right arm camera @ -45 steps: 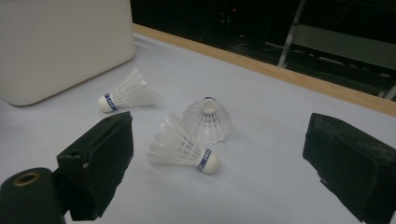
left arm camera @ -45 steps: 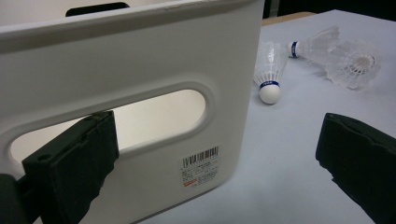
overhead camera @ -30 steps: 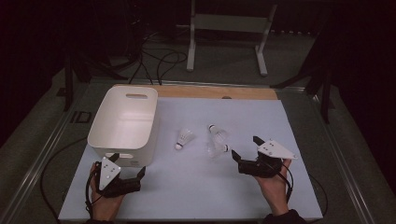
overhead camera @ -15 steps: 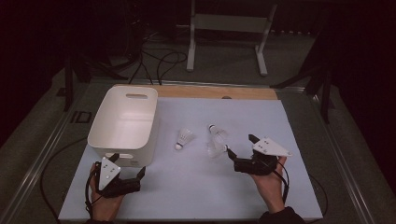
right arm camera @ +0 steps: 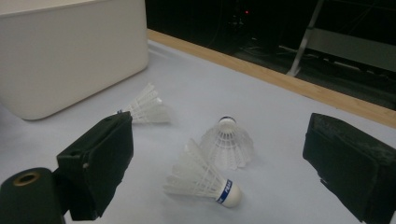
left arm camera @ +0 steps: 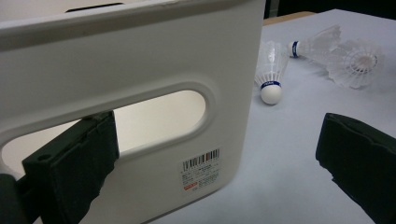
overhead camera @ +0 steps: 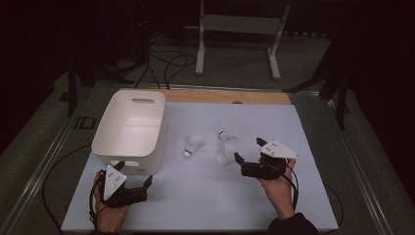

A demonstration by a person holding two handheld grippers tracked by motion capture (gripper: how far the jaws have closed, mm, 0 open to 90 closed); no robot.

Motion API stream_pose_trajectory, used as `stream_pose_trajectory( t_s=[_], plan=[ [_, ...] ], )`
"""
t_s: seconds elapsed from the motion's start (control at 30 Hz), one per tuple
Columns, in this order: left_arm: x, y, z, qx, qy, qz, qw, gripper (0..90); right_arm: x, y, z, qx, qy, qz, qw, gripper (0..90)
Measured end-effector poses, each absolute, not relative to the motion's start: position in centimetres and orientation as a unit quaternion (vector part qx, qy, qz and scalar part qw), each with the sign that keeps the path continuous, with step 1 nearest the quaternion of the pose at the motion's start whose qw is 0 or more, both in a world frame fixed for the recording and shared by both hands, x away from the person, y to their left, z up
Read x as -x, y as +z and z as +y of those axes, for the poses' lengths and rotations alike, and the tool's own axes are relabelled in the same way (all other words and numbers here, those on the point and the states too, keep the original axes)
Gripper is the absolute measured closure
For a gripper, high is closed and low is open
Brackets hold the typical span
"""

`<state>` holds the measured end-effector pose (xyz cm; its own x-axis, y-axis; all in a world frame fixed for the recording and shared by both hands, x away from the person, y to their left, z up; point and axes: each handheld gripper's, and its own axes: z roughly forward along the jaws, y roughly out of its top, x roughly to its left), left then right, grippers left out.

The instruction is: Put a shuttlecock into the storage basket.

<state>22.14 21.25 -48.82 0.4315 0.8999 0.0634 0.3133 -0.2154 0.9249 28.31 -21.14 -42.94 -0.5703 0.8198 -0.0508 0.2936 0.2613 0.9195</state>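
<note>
Three white shuttlecocks lie on the white table mat (overhead camera: 195, 196). One shuttlecock (overhead camera: 194, 145) rests alone beside the white bin (overhead camera: 129, 127); two more (overhead camera: 227, 139) (overhead camera: 224, 155) sit close together to its right. My right gripper (overhead camera: 247, 150) is open just right of that pair, jaws pointing at them. In the right gripper view (right arm camera: 222, 158) a lying shuttlecock (right arm camera: 203, 179) and a cork-up one (right arm camera: 228, 142) sit ahead between the jaws, untouched. My left gripper (overhead camera: 134, 172) is open at the bin's near wall; its view (left arm camera: 215, 163) faces the bin's handle slot (left arm camera: 140, 121).
A wooden strip (overhead camera: 225, 96) runs along the mat's far edge. Beyond it are a metal stand (overhead camera: 237, 39) and cables on a dark floor. A metal rail (overhead camera: 44, 166) borders the table's left side. Bare mat lies between the two hands.
My right gripper has edged left, closer to the pair of shuttlecocks. The left gripper and the shuttlecocks have stayed where they were.
</note>
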Motion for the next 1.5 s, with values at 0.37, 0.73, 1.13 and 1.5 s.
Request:
stream_pose_trajectory(
  t_s=[0.37, 0.73, 1.13, 1.5],
  plan=[
    [-22.1, -48.8, 21.2, -0.711, 0.319, 0.426, 0.459, 0.0, -29.0, -43.0, -20.4, -0.377, 0.472, 0.749, 0.271, 8.6],
    [-22.1, -48.8, 21.2, -0.711, 0.319, 0.426, 0.46, 0.0, -29.5, -42.4, -19.4, -0.374, 0.469, 0.754, 0.268, 8.6],
    [-22.1, -48.8, 21.1, -0.71, 0.318, 0.425, 0.462, 0.0, -30.2, -42.3, -18.2, -0.367, 0.457, 0.767, 0.262, 7.7],
    [-22.1, -48.8, 21.1, -0.71, 0.318, 0.426, 0.462, 0.0, -31.0, -42.5, -17.6, -0.364, 0.445, 0.775, 0.261, 7.7]
  ],
)
